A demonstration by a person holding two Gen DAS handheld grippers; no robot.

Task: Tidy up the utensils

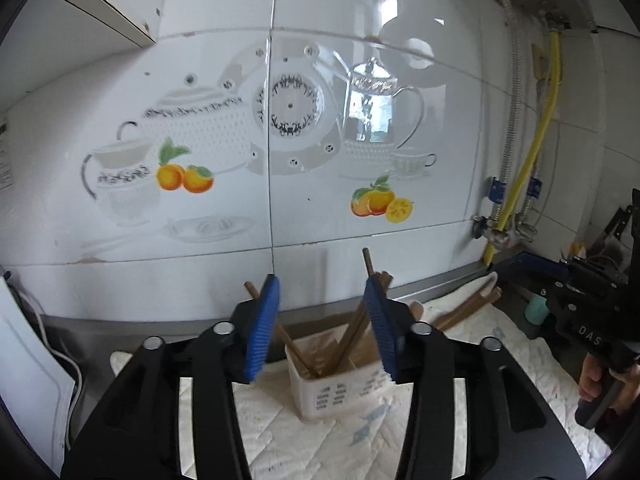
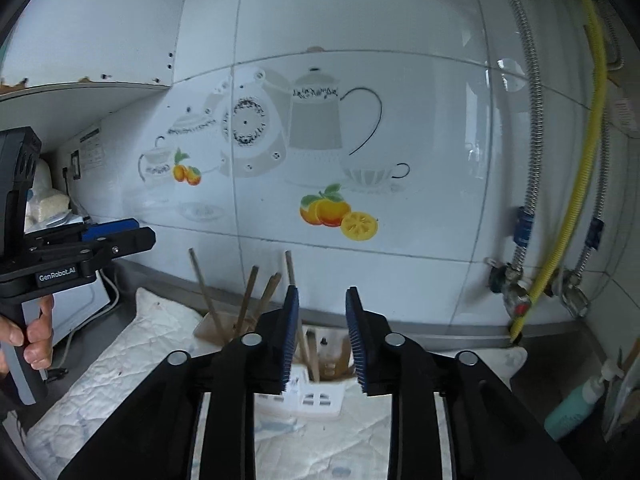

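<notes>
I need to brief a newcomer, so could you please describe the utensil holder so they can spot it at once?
Start at the tiled wall printed with teapots and oranges, then drop to the white quilted cloth on the counter below it. The utensil holder is the small white slotted plastic box standing there, the only container with brown chopsticks leaning out of its top.

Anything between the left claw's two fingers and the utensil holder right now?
Nothing held. In the left wrist view the left claw is open, and only bare air separates it from the white utensil holder with its chopsticks.
</notes>
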